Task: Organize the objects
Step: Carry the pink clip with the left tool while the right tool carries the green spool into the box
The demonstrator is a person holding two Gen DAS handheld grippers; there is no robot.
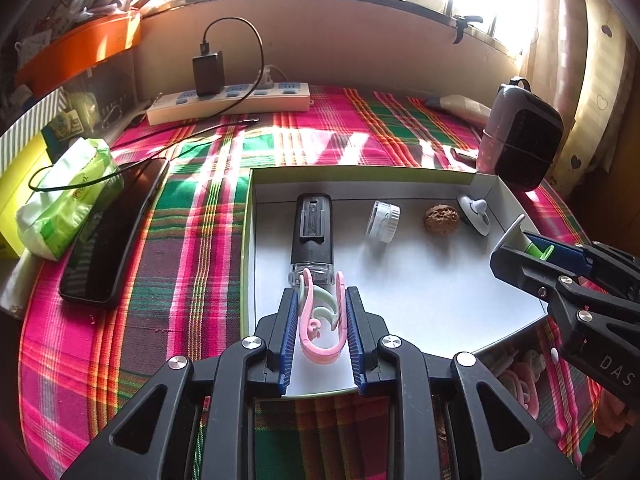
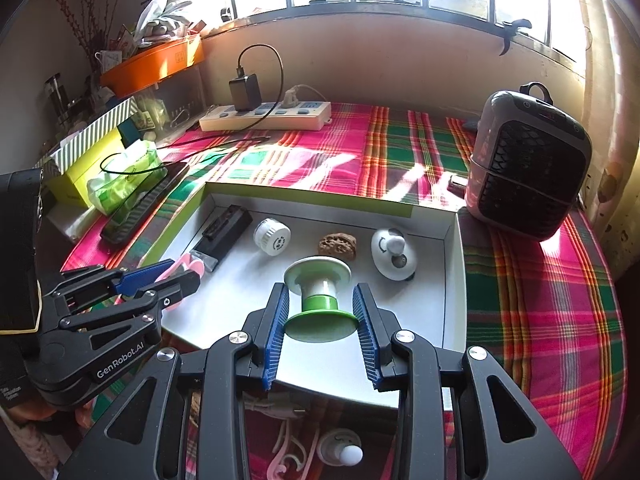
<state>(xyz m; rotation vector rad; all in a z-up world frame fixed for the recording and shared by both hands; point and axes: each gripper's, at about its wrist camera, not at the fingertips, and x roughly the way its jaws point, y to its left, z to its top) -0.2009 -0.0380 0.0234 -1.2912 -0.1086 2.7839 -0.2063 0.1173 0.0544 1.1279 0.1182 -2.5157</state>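
1. Left gripper (image 1: 322, 320) sits at the bottom centre of its own view, jaws clamped on a pink clip (image 1: 320, 344) with a pale green bit tucked inside it, held over the near left part of the white box (image 1: 440, 300).
2. Right gripper (image 2: 321, 316) is bottom centre in its view, jaws clamped on the green flange of a green-and-white spool (image 2: 320, 300), also over the box.
3. Already in the box, along the far wall: a black stamp-like block (image 1: 313, 232) at left, a small white cap (image 1: 383, 222), a brown walnut (image 1: 441, 220), and a white knob thing (image 1: 474, 214) in the right corner.
4. Box sits on a pink-green plaid tabletop (image 1: 180, 240). A phone (image 1: 112, 236) and tissue pack (image 1: 68, 196) are at left, a power strip (image 1: 228, 102) at the back, a small heater (image 2: 528, 160) at right.
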